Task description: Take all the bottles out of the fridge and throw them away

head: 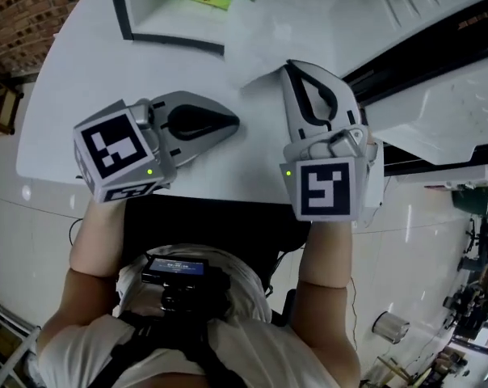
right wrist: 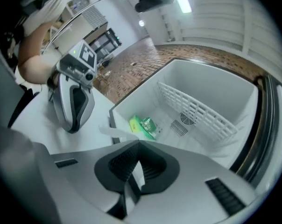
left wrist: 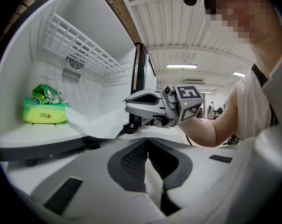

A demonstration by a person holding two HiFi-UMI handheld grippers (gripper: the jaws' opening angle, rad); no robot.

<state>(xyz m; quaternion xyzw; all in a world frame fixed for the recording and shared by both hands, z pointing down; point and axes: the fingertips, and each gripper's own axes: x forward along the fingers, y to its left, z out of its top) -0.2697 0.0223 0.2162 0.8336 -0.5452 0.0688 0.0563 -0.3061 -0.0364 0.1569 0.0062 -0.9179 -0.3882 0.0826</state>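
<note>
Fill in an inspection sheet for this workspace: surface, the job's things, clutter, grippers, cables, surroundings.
Surface: white table carrying the fridge.
Job's things: fridge stands open; no bottles seen inside; wire shelf has nothing on it.
Clutter: green packets on the fridge floor; white sheet hanging over its front edge.
Grippers: left gripper and right gripper both shut with nothing between the jaws, held above the table in front of the fridge.
Cables: thin dark cord beside the person's left arm.
Surroundings: tiled floor; brick wall.
</note>
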